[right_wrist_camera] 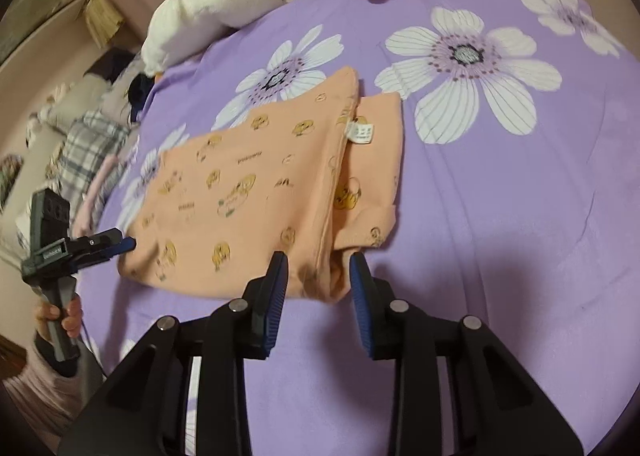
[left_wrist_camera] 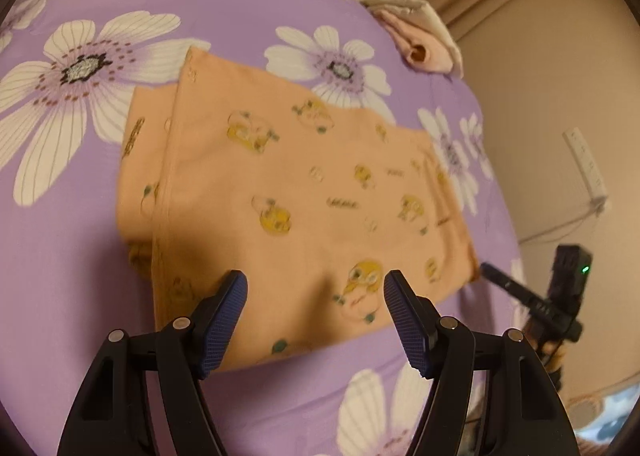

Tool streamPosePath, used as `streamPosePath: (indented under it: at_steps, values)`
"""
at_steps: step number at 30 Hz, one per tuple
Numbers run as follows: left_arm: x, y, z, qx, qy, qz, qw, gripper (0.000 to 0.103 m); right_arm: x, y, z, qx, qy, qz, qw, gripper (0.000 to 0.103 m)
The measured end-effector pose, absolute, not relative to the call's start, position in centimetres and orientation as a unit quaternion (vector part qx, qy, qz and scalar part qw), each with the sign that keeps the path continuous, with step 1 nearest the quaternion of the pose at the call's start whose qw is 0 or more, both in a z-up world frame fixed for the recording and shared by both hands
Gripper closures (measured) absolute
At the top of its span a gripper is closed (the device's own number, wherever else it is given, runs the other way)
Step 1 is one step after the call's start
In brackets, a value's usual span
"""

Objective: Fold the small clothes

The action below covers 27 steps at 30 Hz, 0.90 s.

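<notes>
1. Peach printed garment (left_wrist_camera: pixel 280 183), small, lies partly folded on the bed's purple flowered sheet (left_wrist_camera: pixel 72 256). One panel is folded over the other, and a seam ridge runs along the fold.
2. Left hand-held gripper (left_wrist_camera: pixel 316 284): jaws wide apart, nothing between the pads, hovering over the garment's near edge. The cloth lies straight ahead and below it.
3. Right hand-held gripper (right_wrist_camera: pixel 318 266): jaws narrower but apart, no cloth pinched, poised just above the near corner where the folded layers meet.
4. The garment's long axis runs across both hands, left to right. Each gripper sits at its own end of the near edge, about equally close.
5. From the right wrist view the left gripper's tips sit just beside the garment's far-left corner; a hand (right_wrist_camera: pixel 60 316) holds its grip.
6. Care tag (right_wrist_camera: pixel 360 132) shows on the underlying layer near the far edge.
7. Room: open sheet on every side of the garment. Pink folded clothes (left_wrist_camera: pixel 420 43) and a white bundle (right_wrist_camera: pixel 200 11) lie well apart at the far edge of the bed.
8. Judgement: the next fold likely lifts the near edge away towards the far side; clear path.
</notes>
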<state>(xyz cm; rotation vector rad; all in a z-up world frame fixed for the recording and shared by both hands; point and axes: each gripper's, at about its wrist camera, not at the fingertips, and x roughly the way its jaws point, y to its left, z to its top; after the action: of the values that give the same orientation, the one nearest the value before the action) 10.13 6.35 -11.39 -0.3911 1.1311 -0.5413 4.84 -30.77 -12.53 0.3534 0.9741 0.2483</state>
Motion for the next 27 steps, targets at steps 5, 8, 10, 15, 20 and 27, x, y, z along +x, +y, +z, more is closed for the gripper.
streamPosePath:
  at_steps: [5,8,10,15,20,27]
  values:
    - [9.8,6.3,-13.0,-0.183,0.538,-0.236,0.788,0.034,6.4,-29.8,-14.0,0.143,0.483,0.118,0.856,0.082]
    - [9.8,5.9,-12.9,-0.182,0.538,-0.234,0.789,0.034,6.0,-29.2,-14.0,0.13,0.483,0.138,0.855,0.092]
    - [9.9,6.0,-12.9,-0.18,0.541,-0.234,0.787,0.034,5.5,-29.2,-13.9,0.126,0.482,0.138,0.856,0.095]
    - [9.7,5.9,-12.9,-0.168,0.545,-0.236,0.787,0.034,4.1,-32.3,-13.0,0.158,0.471,0.124,0.859,0.096]
    - [9.5,5.8,-13.0,-0.161,0.543,-0.236,0.79,0.034,4.0,-32.9,-15.2,0.125,0.511,0.076,0.847,0.1]
    - [8.3,5.1,-12.3,-0.128,0.542,-0.225,0.8,0.034,3.5,-31.5,-11.6,0.113,0.457,0.11,0.875,0.094]
